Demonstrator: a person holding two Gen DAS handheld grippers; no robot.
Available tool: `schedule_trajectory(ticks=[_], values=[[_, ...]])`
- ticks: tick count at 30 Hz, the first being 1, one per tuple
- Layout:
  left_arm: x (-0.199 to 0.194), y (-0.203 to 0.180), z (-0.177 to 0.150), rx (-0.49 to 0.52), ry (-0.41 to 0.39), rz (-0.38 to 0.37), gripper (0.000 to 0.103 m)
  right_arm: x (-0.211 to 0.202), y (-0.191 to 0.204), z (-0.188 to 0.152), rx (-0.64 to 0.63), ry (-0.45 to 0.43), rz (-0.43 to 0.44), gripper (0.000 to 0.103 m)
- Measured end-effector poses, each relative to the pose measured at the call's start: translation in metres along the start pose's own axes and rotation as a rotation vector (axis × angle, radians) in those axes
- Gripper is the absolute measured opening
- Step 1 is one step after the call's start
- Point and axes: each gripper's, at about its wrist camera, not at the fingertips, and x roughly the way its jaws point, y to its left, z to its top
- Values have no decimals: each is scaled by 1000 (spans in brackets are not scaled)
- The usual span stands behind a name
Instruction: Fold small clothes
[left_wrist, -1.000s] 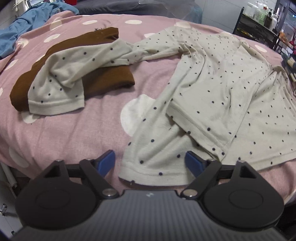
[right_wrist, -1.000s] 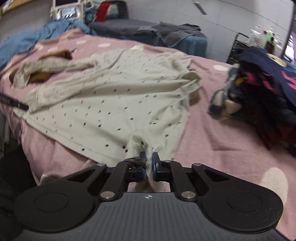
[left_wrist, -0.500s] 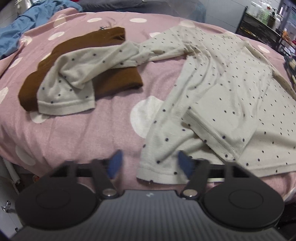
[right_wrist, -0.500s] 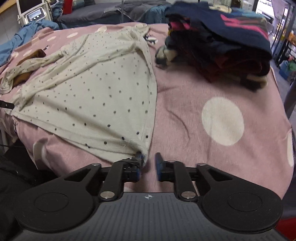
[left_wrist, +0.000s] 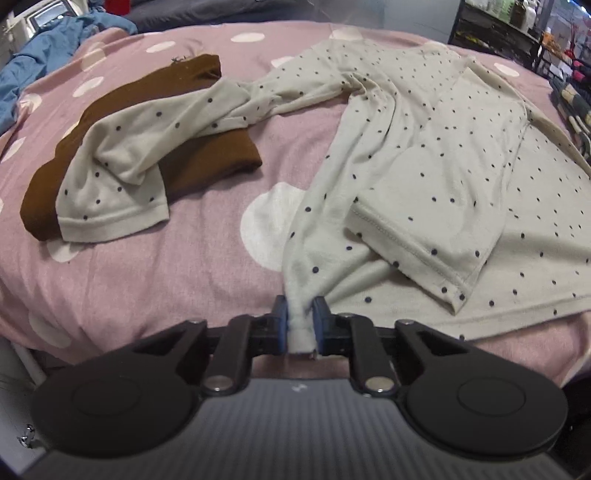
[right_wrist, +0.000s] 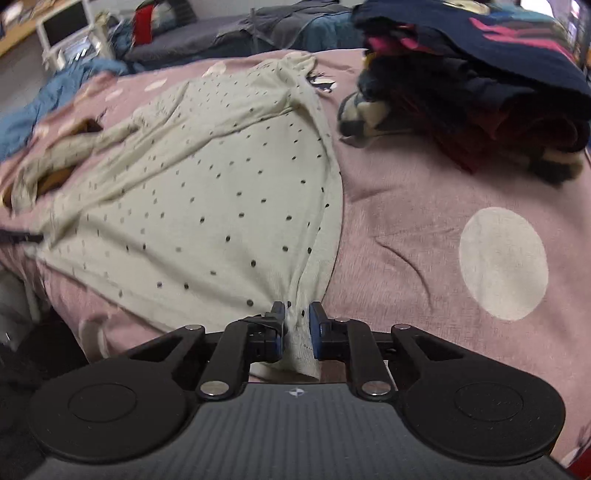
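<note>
A pink bed (left_wrist: 155, 280) with white dots carries a cream dotted long-sleeved top (left_wrist: 436, 155), spread across it. One sleeve lies over a folded brown garment (left_wrist: 207, 155). A stack of dark folded clothes (right_wrist: 480, 92) sits beside the top. The left tool (left_wrist: 300, 325) and the right tool (right_wrist: 296, 328), jaws just closed, each pinch a hem corner.

Pink bedspread (right_wrist: 424, 206) with pale round dots across most of both views. Dark wire shelving (left_wrist: 517, 33) with bottles, upper right of the left view. White desk (right_wrist: 55, 40) with a monitor (right_wrist: 68, 22), upper left of the right view.
</note>
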Motion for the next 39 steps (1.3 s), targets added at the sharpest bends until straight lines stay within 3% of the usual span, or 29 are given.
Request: schedule_trajectory(ticks=[1, 3, 5, 6, 7, 8, 10, 12, 16, 21, 22, 23, 24, 25, 26, 28, 29, 31, 33, 34, 36, 39], values=[[-1, 4, 2, -4, 3, 17, 19, -3, -2, 1, -6, -2, -14, 22], [-7, 15, 9, -35, -17, 52, 37, -5, -8, 3, 14, -6, -31, 41], [-18, 25, 20, -72, -97, 61, 79, -12, -12, 6, 37, -38, -40, 95], [-24, 29, 25, -87, -144, 68, 86, -19, -12, 8, 42, -86, -50, 102], [-29, 32, 30, -95, -187, 82, 94, -24, -11, 11, 38, -126, -63, 103], [-33, 34, 34, -98, -225, 110, 96, -28, -9, 15, 27, -152, -76, 103], [-34, 37, 41, -91, -250, 204, 96, -32, -5, 24, 13, -205, -81, 103], [-27, 44, 44, -83, -239, 280, 95, -31, -1, 31, 17, -234, -19, 103], [-9, 52, 47, -63, -230, 274, 78, -11, 17, 41, 2, -196, 79, 103], [10, 41, 60, 76, -281, 371, 74, 1, 43, 45, -40, -169, 141, 103], [17, 41, 65, 96, -273, 380, 64, 1, 47, 44, -47, -167, 145, 103], [22, 42, 69, 101, -260, 368, 45, 1, 49, 44, -50, -165, 145, 103], [29, 45, 73, 99, -232, 334, 34, 1, 50, 42, -47, -163, 142, 103], [36, 48, 76, 91, -201, 310, 16, 1, 49, 41, -38, -160, 139, 103], [42, 50, 77, 83, -172, 300, 8, 2, 48, 40, -25, -156, 139, 103], [41, 52, 78, 61, -163, 284, 5, 3, 44, 38, 5, -149, 139, 103], [33, 56, 80, 17, -171, 239, 4, 2, 43, 37, 16, -150, 138, 103], [6, 69, 85, -148, -200, 58, 4, 0, 40, 35, 30, -155, 132, 103], [-27, 74, 94, -283, -252, -202, 4, 1, 38, 34, 38, -158, 132, 103], [-43, 65, 99, -281, -283, -291, 4, 2, 37, 35, 43, -157, 136, 103], [-72, 27, 110, -165, -340, -371, 4, 5, 37, 36, 54, -159, 156, 103], [-83, -38, 116, -63, -341, -542, 5, 10, 42, 41, 58, -162, 202, 103]])
